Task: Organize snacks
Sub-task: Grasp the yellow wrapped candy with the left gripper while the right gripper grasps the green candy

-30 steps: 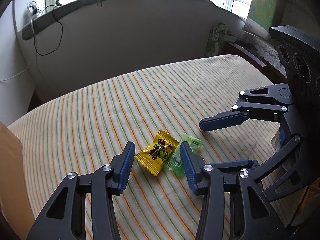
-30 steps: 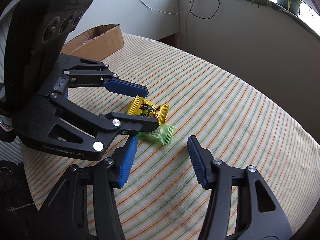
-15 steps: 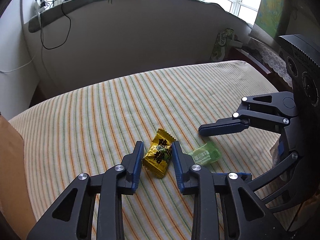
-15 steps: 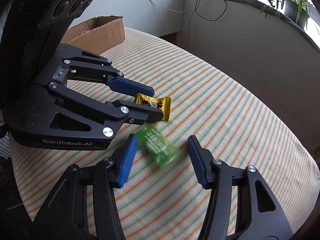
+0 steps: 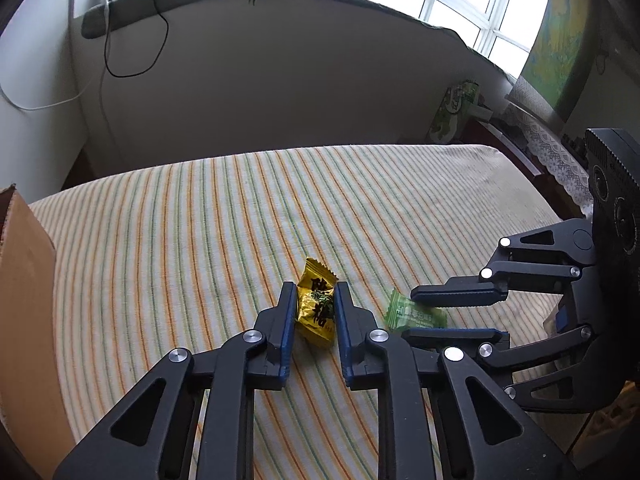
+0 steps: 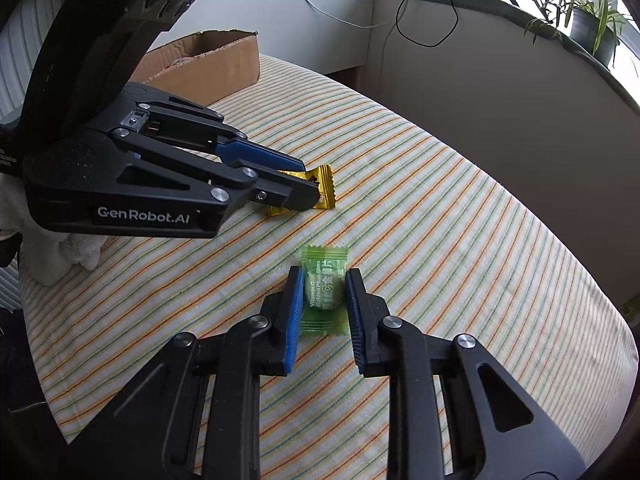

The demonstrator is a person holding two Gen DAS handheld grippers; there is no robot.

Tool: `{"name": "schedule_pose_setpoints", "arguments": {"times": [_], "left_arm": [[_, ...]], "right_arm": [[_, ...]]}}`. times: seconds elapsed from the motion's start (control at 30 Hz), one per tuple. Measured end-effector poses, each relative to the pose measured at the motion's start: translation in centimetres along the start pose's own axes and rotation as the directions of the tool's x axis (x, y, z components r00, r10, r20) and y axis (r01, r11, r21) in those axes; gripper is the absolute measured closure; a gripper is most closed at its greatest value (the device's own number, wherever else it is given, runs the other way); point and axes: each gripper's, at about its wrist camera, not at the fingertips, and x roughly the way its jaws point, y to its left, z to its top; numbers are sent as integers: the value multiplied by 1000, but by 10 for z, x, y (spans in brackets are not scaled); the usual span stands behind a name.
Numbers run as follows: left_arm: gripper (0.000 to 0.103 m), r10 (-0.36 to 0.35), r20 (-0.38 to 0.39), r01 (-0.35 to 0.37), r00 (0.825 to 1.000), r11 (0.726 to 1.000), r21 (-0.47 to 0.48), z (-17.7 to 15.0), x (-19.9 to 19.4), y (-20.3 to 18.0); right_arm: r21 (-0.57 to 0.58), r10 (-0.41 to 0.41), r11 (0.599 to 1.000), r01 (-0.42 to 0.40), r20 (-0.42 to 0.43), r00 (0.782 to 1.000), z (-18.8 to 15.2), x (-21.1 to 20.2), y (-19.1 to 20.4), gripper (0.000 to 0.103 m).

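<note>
Striped worktop (image 5: 208,216): rounded edge at the wall side; bare cloth on all sides of the two candies.
Cardboard box (image 6: 208,62): at the worktop's far-left corner in the right wrist view.
Left tongs (image 5: 312,304): closing, blue pads pressing the yellow candy (image 5: 316,308) from both sides.
Right tongs (image 6: 324,292): closed on the green candy (image 6: 323,290).
Candies: both low on the worktop, yellow nearer the box, near each other, not touching.

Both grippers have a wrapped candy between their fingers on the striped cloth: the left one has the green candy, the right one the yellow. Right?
Swapped. The left gripper is closing on the yellow candy, and the right gripper is shut on the green candy. Each wrist view shows its own; both lie on the striped cloth.
</note>
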Motion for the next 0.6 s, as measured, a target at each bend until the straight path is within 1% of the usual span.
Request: {"name": "schedule_pose_setpoints", "arguments": {"times": [0.07,0.13,0.2,0.27,0.3,0.43,0.57,0.6], "left_arm": [[91,0,9,0,1000,1000,-4,-2,-5,1],[91,-5,11,5,1000,1000,-5,-4,-10,3],[91,10,9,-10,1000,1000,13,-6,-10,1],[91,1,-7,-1,1000,1000,28,-6,-5,-2],[91,12,-11,-12,1000,999,29,-6,-3,-2],[91,5,-19,-4,1000,1000,21,0,5,-1],[86,3,-31,-3,1000,1000,16,7,12,-7],[78,-1,-37,1,999,1000,13,9,13,-8]], "right_arm": [[8,-6,1000,6,6,1000,-1,-2,0,81],[18,-9,1000,9,11,1000,-2,-5,0,81],[31,-18,999,18,18,1000,0,-5,0,81],[36,-13,999,13,16,1000,-2,-7,-1,81],[35,-19,999,19,16,1000,-2,-8,-1,81],[40,-23,999,22,18,1000,-3,-9,1,81],[54,-25,998,24,21,999,-5,-10,-2,81],[56,-26,998,24,21,999,-5,-10,-3,81]]}}
